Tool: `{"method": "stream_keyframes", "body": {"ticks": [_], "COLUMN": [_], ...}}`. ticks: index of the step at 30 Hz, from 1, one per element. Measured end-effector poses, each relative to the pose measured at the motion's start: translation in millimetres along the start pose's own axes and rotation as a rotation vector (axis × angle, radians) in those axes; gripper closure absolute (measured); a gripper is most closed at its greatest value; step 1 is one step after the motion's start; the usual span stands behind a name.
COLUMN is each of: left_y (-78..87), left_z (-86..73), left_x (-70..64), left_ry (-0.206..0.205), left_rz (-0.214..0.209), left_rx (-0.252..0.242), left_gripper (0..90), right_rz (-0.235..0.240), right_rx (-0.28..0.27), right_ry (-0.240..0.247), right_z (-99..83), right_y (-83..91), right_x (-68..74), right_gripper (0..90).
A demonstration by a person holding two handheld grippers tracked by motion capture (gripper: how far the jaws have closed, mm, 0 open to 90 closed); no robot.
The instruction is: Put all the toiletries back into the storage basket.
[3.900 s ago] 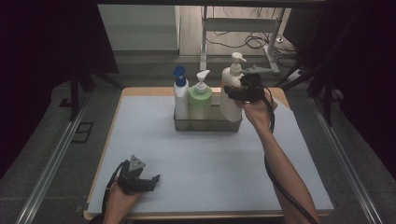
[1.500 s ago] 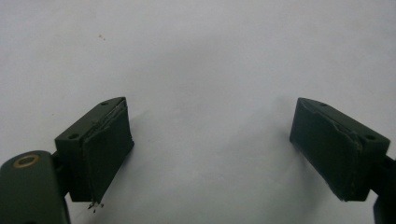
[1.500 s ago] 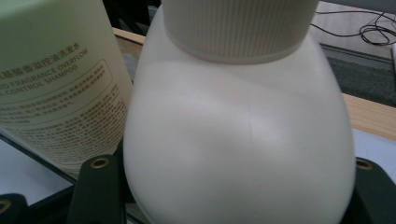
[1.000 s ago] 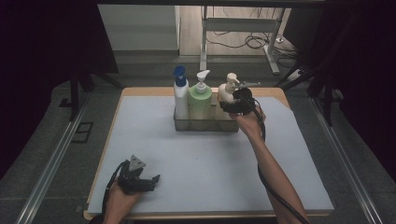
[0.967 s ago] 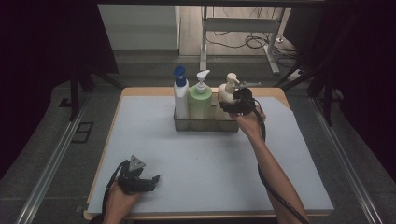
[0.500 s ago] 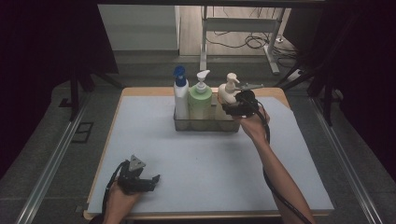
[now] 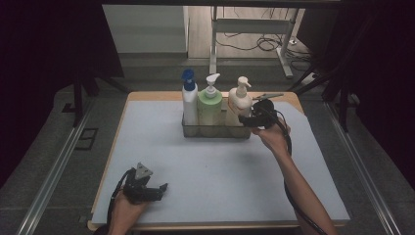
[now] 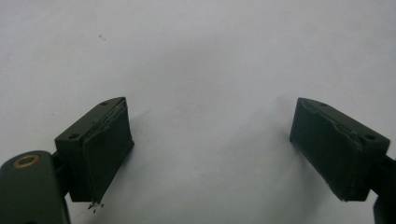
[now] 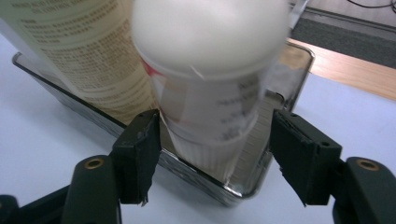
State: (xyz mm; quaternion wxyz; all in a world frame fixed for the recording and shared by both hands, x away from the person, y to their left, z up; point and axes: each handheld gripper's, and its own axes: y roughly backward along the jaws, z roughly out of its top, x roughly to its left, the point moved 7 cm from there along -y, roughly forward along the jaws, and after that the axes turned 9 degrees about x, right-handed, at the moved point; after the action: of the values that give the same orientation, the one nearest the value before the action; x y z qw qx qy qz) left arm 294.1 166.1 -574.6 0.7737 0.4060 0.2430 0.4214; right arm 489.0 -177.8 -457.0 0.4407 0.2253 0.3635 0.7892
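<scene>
The cream pump bottle [image 7: 240,104] stands at the right end of a clear, shiny tray [image 7: 215,131] near the far edge of the pale, matte surface [image 7: 220,171]. Farthest left, the left gripper [image 7: 155,188] rests low near the front left corner, held in the person's left hand [image 7: 126,211]; its black, blocky jaws stand wide apart over bare surface with nothing between them. In the tray, from the left, stand a white bottle with a blue cap [image 7: 189,103], a green pump bottle [image 7: 209,106], then the cream one. In the right gripper view this cream bottle [image 9: 210,84] is smooth, round plastic with printed text, leaning in the tray [image 9: 243,186]. The right gripper [image 7: 246,121], on an outstretched forearm, sits just beside it, jaws parted either side, not gripping.
</scene>
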Motion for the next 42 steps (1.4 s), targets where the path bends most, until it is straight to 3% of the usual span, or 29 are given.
{"method": "stream_keyframes", "body": {"ticks": [8,17,27,35,42], "left_y": [0.0,0.0,0.0,0.0,-0.1], "left_z": [0.0,0.1,0.1,0.1,0.1], "left_x": [0.0,0.0,0.1,0.1,0.0], "left_ry": [0.000,0.000,0.000,0.001,0.002], "left_rz": [0.000,0.001,0.001,0.000,0.001], "left_rx": [0.000,0.000,0.001,0.001,0.001], "left_gripper": [12.3,12.3,12.3,12.3,12.3], "right_rz": [-0.024,-0.043,-0.061,-0.067,-0.038], "right_rx": [0.011,-0.003,-0.008,-0.037,-0.035], "right_ry": [-0.010,-0.016,-0.003,0.001,-0.055], "right_z": [-12.1,-19.9,-15.2,-10.3,-5.8], "right_y": [7.8,16.0,0.1,-14.1,-25.4], "right_x": [-11.5,-24.5,-32.8,-39.7,-39.7], "right_gripper": [34.7,57.1,81.9,84.3,89.2]}}
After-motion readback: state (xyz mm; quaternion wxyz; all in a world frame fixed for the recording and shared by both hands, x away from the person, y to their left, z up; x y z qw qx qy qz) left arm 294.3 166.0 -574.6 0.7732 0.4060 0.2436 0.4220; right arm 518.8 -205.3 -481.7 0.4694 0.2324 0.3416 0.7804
